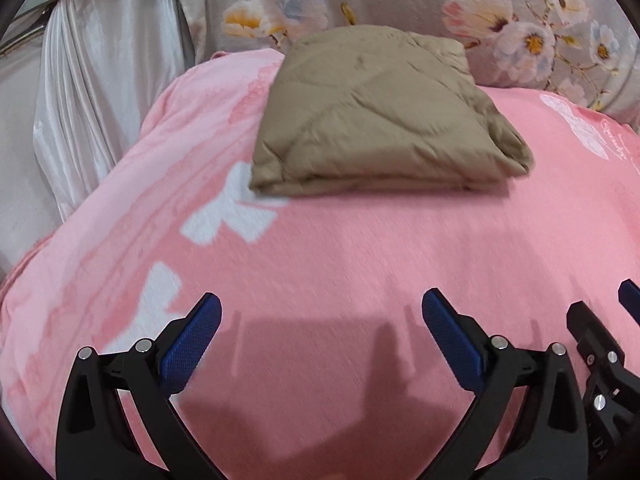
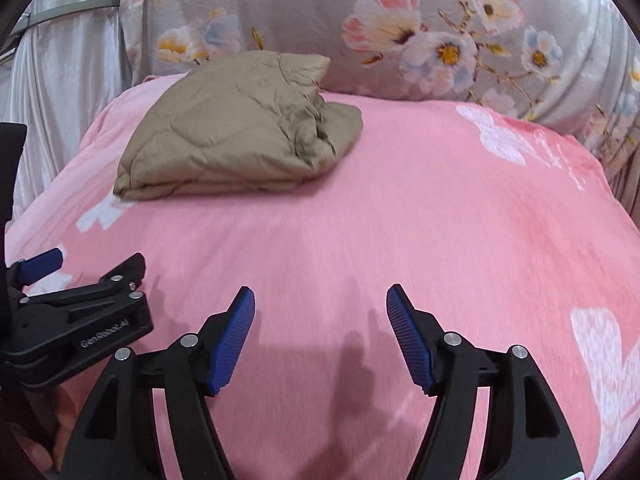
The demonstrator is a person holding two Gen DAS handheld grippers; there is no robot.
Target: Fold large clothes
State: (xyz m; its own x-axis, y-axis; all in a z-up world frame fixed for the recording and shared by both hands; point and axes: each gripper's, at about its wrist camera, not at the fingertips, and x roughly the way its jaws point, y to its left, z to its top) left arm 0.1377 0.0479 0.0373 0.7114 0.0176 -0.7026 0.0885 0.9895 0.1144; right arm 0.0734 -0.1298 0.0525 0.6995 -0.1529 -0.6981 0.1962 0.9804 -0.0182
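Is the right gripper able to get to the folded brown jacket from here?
Probably yes. The right gripper is open and empty, with only bare pink blanket between it and the folded brown jacket, which lies ahead to its left. It would have to move forward.

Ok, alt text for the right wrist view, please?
A folded tan quilted garment lies on a pink blanket, clear of both grippers. The right gripper hangs open and empty in the foreground, the left gripper at the left edge, floral bedding behind.

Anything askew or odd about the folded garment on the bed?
Mostly tidy. The tan garment lies folded on the pink blanket, but its right end is bunched and wrinkled rather than square. Both grippers are open and empty.
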